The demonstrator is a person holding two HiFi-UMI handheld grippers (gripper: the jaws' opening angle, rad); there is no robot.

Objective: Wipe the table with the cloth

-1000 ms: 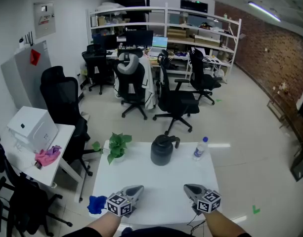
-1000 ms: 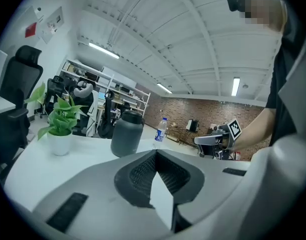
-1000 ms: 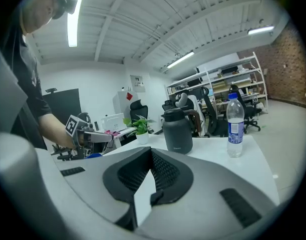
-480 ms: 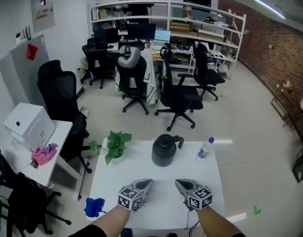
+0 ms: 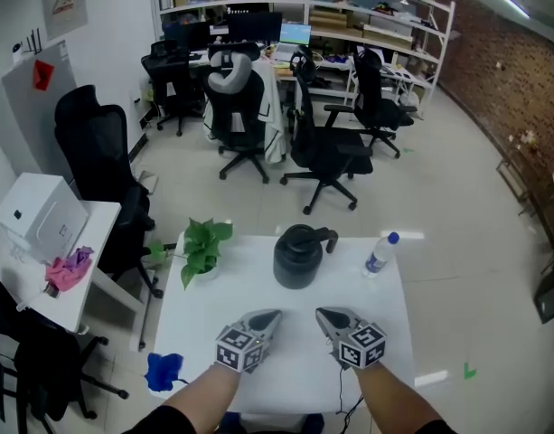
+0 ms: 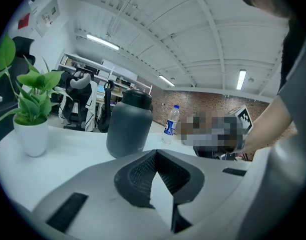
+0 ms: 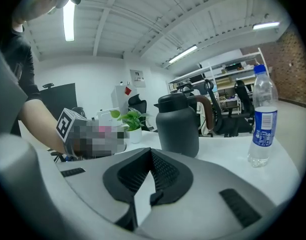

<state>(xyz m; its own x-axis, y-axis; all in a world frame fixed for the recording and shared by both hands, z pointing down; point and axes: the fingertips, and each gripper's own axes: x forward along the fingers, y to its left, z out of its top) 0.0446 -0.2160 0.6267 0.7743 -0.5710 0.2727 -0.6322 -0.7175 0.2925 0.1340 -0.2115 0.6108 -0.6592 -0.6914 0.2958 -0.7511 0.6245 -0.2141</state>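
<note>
Wiping not begun: left hand-held gripper (image 5: 271, 316) and right hand-held gripper (image 5: 323, 314), both closed on nothing, must next fetch the blue cloth (image 5: 164, 371) lying beyond the desk's (image 5: 249, 283) near-left corner.

What the edges, blur and distance keep back

In the head view the bottom edge cuts off both forearms (image 5: 197, 407), which, with the left gripper (image 5: 269, 315) and right gripper (image 5: 323, 314), cover the table's (image 5: 295, 373) near edge. What the blue cloth (image 5: 164, 372) at lower left rests on cannot be told. The shelf (image 5: 349, 21) contents at the top are too small to name. In each gripper view the other gripper is blurred except for its marker cube. The bottle's (image 7: 261, 119) label print is unreadable.
</note>
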